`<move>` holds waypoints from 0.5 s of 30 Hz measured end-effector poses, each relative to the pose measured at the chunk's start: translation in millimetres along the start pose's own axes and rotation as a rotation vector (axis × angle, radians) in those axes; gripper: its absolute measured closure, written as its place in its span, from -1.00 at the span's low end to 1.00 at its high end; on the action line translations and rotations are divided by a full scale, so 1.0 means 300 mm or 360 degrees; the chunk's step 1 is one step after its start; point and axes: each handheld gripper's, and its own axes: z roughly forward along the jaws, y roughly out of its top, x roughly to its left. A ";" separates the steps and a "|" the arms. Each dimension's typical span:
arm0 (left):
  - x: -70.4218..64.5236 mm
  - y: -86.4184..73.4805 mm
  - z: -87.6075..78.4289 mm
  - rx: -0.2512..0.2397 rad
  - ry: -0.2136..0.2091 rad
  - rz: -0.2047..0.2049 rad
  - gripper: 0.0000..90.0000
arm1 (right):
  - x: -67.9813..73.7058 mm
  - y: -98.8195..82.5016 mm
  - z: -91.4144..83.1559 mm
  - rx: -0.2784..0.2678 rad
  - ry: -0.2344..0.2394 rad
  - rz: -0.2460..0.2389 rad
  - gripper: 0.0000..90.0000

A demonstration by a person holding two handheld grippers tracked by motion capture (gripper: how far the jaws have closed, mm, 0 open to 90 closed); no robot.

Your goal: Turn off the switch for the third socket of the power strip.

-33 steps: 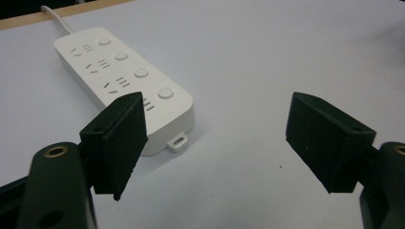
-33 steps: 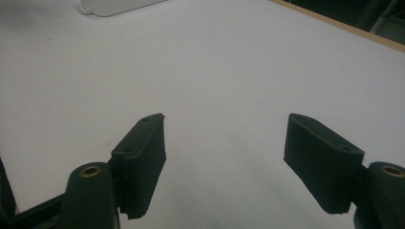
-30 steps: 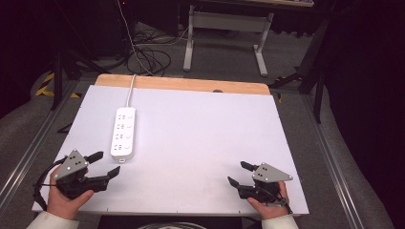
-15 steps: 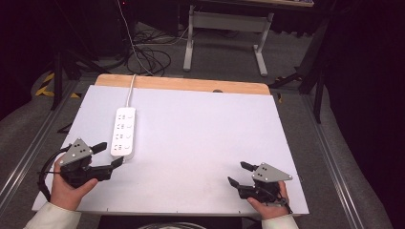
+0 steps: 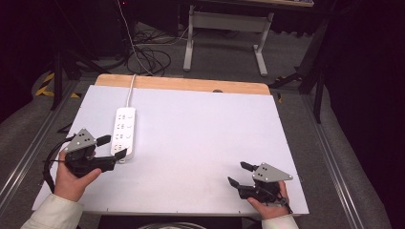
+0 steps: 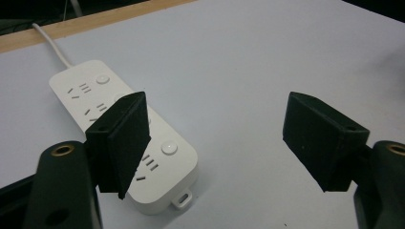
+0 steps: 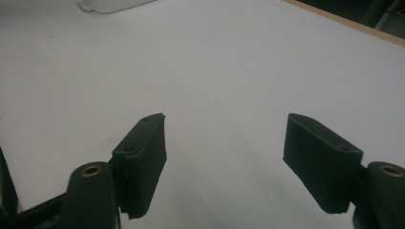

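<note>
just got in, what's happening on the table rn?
A person holds a pair of tongs in each hand at a white table. The left tongs are open at the near end of a white power strip, one jaw over the strip in the left gripper view, nothing gripped yet. The right tongs are open too, over bare table near the front right, holding nothing. The strip's cable runs off the far edge.

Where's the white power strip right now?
High view: the white power strip lies on the white table's left side, near end by the open left gripper.
</note>
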 end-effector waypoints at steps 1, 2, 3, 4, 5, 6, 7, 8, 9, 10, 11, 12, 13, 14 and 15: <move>0.004 0.004 0.002 0.0006 0.0008 0.0009 -0.46 | 0.000 0.000 0.000 0.0002 -0.0001 -0.0001 -0.30; 0.007 0.008 0.004 0.0011 0.0014 0.0017 -0.45 | 0.000 0.000 0.000 0.0003 0.0000 -0.0002 -0.30; 0.007 0.008 0.004 0.0011 0.0014 0.0017 -0.45 | 0.000 0.000 0.000 0.0003 0.0000 -0.0003 -0.30; 0.008 0.012 0.007 0.0012 0.0015 0.0013 -0.45 | 0.000 0.000 0.000 0.0003 0.0001 -0.0002 -0.30; 0.010 0.016 0.008 0.0012 0.0010 0.0007 -0.45 | 0.000 0.000 0.000 0.0003 0.0002 -0.0003 -0.30; 0.012 0.020 0.011 0.0008 0.0016 0.0003 -0.45 | 0.000 0.000 0.000 0.0003 0.0003 -0.0003 -0.30; 0.015 0.024 0.013 0.0009 0.0016 0.0002 -0.45 | 0.000 0.000 0.000 0.0003 0.0003 -0.0003 -0.30; 0.020 0.028 0.015 0.0013 0.0029 0.0020 -0.45 | 0.000 0.000 0.001 0.0003 0.0004 -0.0004 -0.30; 0.022 0.032 0.018 0.0020 0.0018 0.0005 -0.45 | 0.000 0.000 0.001 0.0003 0.0003 -0.0004 -0.30; 0.025 0.034 0.022 0.0016 0.0025 -0.0001 -0.45 | 0.000 0.000 0.001 0.0003 0.0003 -0.0004 -0.30; 0.029 0.037 0.024 0.0022 0.0022 0.0001 -0.44 | 0.000 -0.001 0.001 0.0001 0.0005 -0.0003 -0.30; 0.034 0.038 0.029 0.0023 0.0022 -0.0006 -0.44 | 0.000 -0.001 0.001 0.0001 0.0005 -0.0003 -0.30; 0.038 0.040 0.034 0.0026 0.0027 -0.0008 -0.44 | -0.001 -0.001 0.001 0.0001 0.0006 -0.0003 -0.30; 0.042 0.043 0.037 0.0046 0.0026 -0.0007 -0.44 | -0.001 -0.001 0.002 -0.0002 0.0008 -0.0008 -0.30; 0.043 0.044 0.041 0.0050 0.0031 -0.0009 -0.44 | -0.001 -0.001 0.002 -0.0002 0.0008 -0.0008 -0.30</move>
